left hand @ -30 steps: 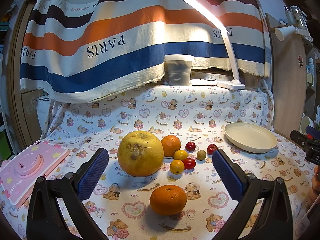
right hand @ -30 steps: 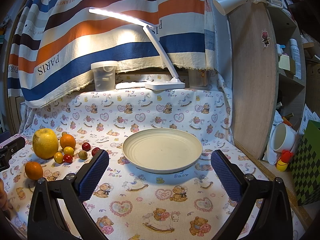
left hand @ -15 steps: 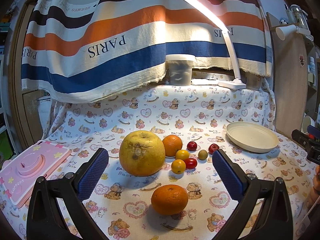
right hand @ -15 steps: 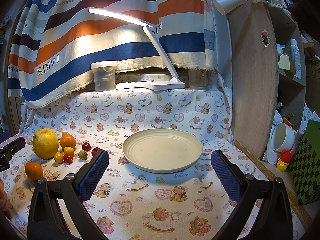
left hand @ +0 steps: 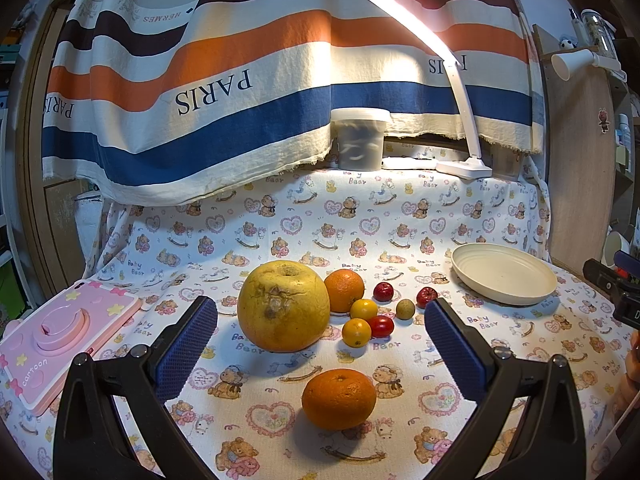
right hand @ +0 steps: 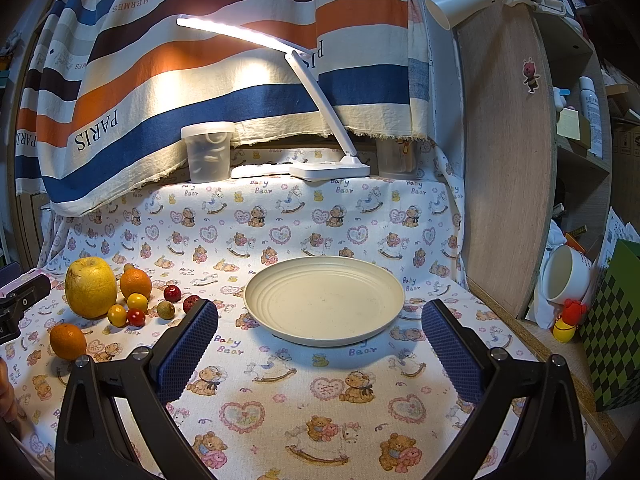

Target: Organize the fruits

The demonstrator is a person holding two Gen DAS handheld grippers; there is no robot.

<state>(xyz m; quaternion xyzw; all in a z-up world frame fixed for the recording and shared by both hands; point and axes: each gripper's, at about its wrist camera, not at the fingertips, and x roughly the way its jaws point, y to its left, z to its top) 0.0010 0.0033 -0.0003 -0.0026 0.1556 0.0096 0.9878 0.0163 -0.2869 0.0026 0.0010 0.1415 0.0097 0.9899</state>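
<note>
left hand-held gripper (left hand: 320, 344) gapes wide, empty — near orange (left hand: 339, 398) sits between its fingers, likely first pick; right hand-held gripper (right hand: 320, 344), equally wide and empty, faces the bare plate (right hand: 324, 300) — the probable destination.

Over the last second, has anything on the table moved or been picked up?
Nothing was picked up or let go. The left gripper drifted slightly, so the big yellow fruit and near orange sit a touch lower and further right in its view. The right gripper stayed put before the empty plate. Both grippers stay open, and the fruit lies where it was.
</note>
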